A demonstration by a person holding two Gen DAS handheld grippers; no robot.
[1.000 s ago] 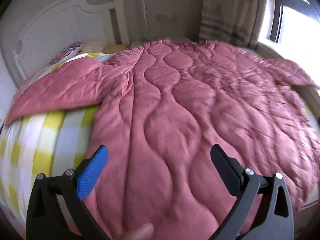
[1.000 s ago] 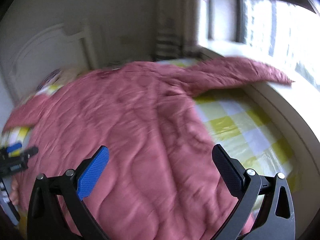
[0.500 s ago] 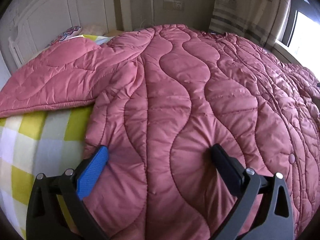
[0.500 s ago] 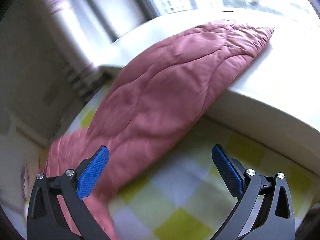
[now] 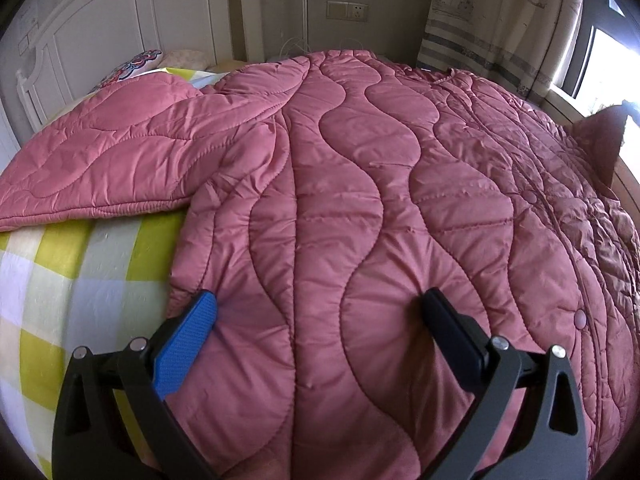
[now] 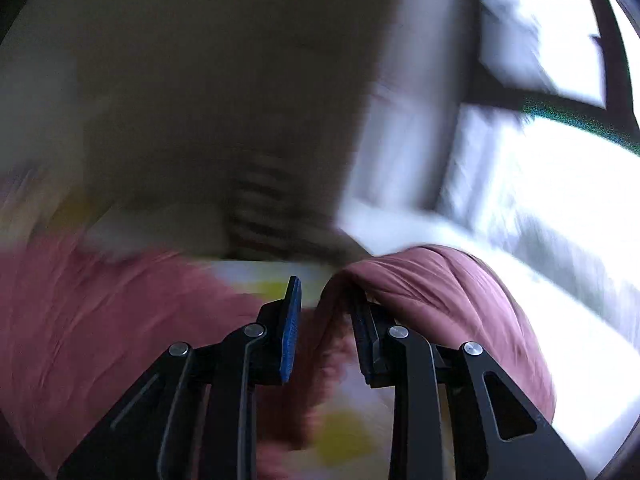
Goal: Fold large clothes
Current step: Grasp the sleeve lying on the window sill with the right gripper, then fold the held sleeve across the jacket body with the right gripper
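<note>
the left gripper (image 5: 318,312) stood spread wide, tips pressed on the near pink quilted coat (image 5: 360,200); the right gripper (image 6: 324,320) was nearly closed around its sleeve (image 6: 440,292), grip unclear through blur.

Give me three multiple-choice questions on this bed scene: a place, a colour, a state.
1. Where does the left gripper rest?
A) on the coat
B) on a pillow
C) on the windowsill
2. What colour are the sheet's checks?
A) red and black
B) yellow and white
C) purple
3. How is the left gripper?
A) shut on the coat
B) out of view
C) wide open
Answers: 1 A, both fingertips press the pink quilting; 2 B, yellow squares beside the coat; 3 C, wide gap between fingers.
</note>
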